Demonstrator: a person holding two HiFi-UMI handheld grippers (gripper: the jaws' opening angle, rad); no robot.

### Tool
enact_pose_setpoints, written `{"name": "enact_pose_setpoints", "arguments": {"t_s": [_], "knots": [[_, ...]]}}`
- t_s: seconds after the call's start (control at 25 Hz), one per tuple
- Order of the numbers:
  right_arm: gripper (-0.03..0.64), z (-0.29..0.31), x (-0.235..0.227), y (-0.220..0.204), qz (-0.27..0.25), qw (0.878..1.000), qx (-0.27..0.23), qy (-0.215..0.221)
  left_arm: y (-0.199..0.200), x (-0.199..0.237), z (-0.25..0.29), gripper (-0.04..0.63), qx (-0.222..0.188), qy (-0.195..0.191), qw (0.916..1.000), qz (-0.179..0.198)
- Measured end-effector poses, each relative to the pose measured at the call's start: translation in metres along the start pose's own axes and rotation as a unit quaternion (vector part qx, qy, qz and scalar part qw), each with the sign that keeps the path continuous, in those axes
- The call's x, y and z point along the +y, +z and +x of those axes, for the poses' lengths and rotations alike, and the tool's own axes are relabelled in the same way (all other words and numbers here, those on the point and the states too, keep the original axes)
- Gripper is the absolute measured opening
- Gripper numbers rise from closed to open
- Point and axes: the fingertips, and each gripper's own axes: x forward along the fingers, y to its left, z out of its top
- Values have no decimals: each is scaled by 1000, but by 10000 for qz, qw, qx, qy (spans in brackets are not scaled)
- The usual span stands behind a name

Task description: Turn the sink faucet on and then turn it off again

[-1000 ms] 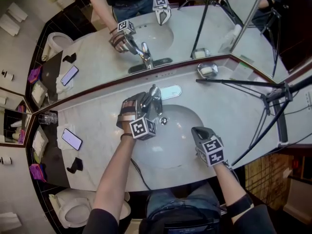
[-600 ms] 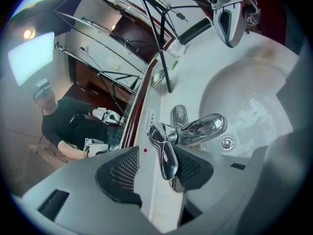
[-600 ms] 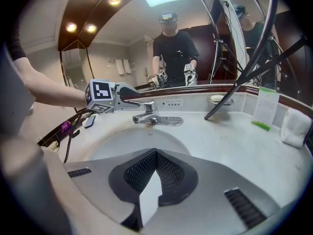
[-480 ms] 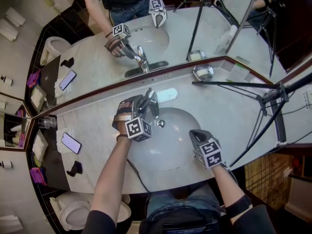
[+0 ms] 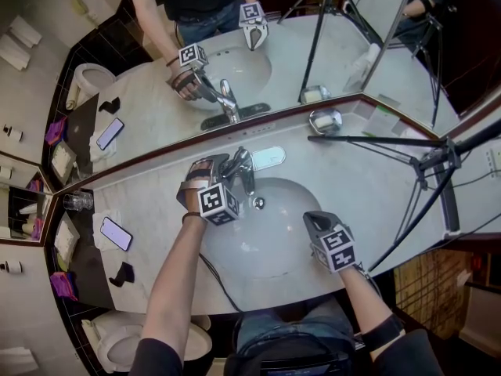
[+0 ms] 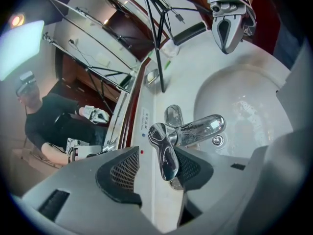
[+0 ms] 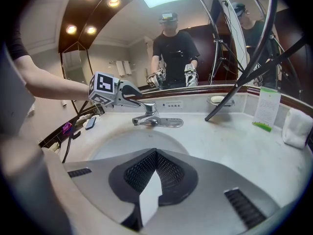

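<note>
My left tongs, jaws just narrowed yet wide, straddle the faucet lever, its length running toward me between them, perhaps touching one pad. My right tongs, shut, sit well off.

faucet behind basin | phone on counter, left | glass behind phone | soap dish back right

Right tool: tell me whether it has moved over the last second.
No. The right tool sits at the same spot by the sink's right rim, equally far from the drain; only the camera shifted.
</note>
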Motion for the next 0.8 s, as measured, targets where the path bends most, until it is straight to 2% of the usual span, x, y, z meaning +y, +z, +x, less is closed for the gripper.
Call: {"name": "enact_pose_setpoints", "arguments": {"t_s": [0.32, 0.6, 0.8], "knots": [[23, 4, 3, 7, 6, 10000, -27, 65, -5, -1, 10, 193, 84, -513, 9985, 197], [23, 1, -2, 11, 75, 9999, -66, 27, 0, 6, 19, 195, 219, -1143, 9924, 399], [23, 1, -4, 10, 104, 9999, -59, 36, -3, 4, 19, 196, 239, -1204, 9920, 296]]}}
